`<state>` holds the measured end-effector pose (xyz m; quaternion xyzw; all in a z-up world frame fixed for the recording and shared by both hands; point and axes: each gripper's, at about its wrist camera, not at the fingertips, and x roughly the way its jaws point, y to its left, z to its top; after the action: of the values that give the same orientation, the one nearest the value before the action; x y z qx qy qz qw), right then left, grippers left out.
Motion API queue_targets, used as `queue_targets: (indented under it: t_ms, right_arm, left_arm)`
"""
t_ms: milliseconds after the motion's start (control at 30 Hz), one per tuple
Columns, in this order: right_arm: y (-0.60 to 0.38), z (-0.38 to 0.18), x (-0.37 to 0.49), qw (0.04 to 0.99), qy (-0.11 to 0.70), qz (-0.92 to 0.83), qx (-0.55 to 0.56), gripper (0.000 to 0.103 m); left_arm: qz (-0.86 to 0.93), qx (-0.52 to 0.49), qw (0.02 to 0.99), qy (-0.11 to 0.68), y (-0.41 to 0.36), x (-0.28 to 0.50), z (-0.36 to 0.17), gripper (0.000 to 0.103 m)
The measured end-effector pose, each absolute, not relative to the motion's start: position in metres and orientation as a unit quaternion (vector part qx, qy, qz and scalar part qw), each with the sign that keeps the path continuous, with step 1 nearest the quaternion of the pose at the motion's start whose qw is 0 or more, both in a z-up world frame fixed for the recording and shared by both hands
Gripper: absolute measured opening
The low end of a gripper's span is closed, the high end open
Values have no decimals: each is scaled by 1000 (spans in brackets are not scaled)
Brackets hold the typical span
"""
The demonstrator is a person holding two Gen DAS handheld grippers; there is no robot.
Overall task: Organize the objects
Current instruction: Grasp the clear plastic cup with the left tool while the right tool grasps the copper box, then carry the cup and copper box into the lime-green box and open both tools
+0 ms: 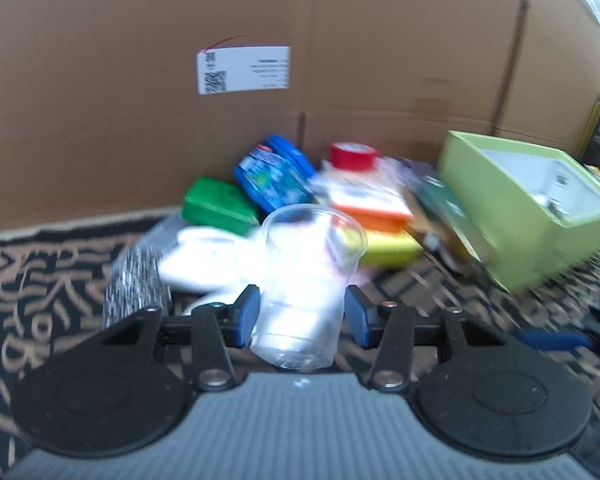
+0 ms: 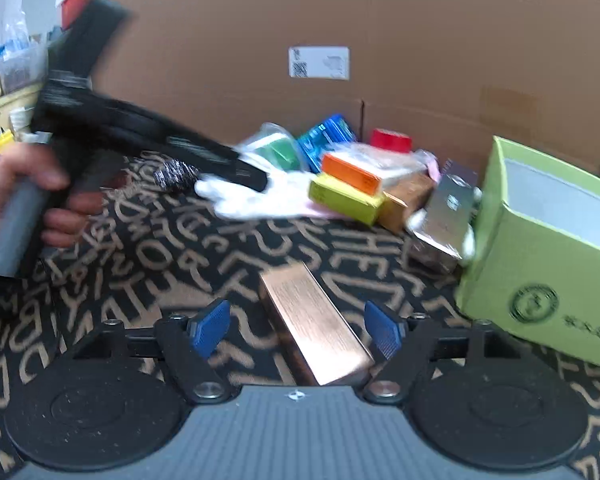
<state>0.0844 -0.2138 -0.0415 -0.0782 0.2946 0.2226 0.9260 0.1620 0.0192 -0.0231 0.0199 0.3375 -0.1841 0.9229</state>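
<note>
Carpet [image 2: 172, 248], black with tan lettering, carries everything; a tall cardboard wall [image 1: 140, 80] with a white label [image 1: 244, 69] closes its far edge.

Left gripper [image 1: 302, 314]: a clear plastic cup [image 1: 306, 280] stands upright between the blue pads [image 1: 247, 314]. The left pad looks to be against the cup wall; the right pad sits just beside it, and blur hides whether it touches. Cannot tell if the cup is truly pinched. The cup sits toward the near middle of the carpet, in front of the pile.

Pile along the far edge, against the cardboard: green box [image 1: 218, 206], blue packet [image 1: 272, 176] leaning behind it, red tape roll [image 1: 354, 156], orange box [image 1: 374, 210] stacked on a yellow box [image 1: 392, 250], a white glove-like item [image 1: 204, 256] and a silver-black scrubby bundle [image 1: 136, 280] at the left. A lime-green open box [image 1: 540, 208] lies tilted at the right end of the pile.

Right gripper [image 2: 296, 334]: jaws spread. A copper-coloured bar-shaped box [image 2: 316, 324] lies on the carpet between them, angled, with its near right edge close to the right pad [image 2: 384, 336]; the left pad stands clear of it. Contact on the right is uncertain.

In the right wrist view, a person's hand [image 2: 28, 200] at the left edge grips the grey handle of the other tool, whose black body reaches toward the pile. The lime-green box sits at the right edge of the carpet, with a silvery packet [image 2: 448, 208] leaning against its side.
</note>
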Motion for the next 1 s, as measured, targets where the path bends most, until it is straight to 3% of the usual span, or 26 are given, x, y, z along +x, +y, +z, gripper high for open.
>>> queue_targets:
  t_ms: [67, 133, 433, 700, 1000]
  right_arm:
    - [-216, -41, 76, 930, 291, 209, -83, 38]
    - [-217, -39, 69, 927, 300, 215, -73, 35]
    - [-207, -38, 60, 927, 290, 225, -80, 35]
    - [-207, -44, 69, 924, 303, 223, -68, 35]
    - [-211, -48, 70, 923, 308, 226, -54, 34]
  left_arm:
    - [-195, 19, 921, 338, 22, 138, -19, 47]
    - [-201, 20, 918, 341, 26, 118, -17, 47]
    - [-214, 53, 912, 346, 14, 95, -17, 56]
    - [-221, 57, 907, 354, 7, 99, -22, 58]
    - [-219, 58, 905, 361, 8, 101, -25, 49]
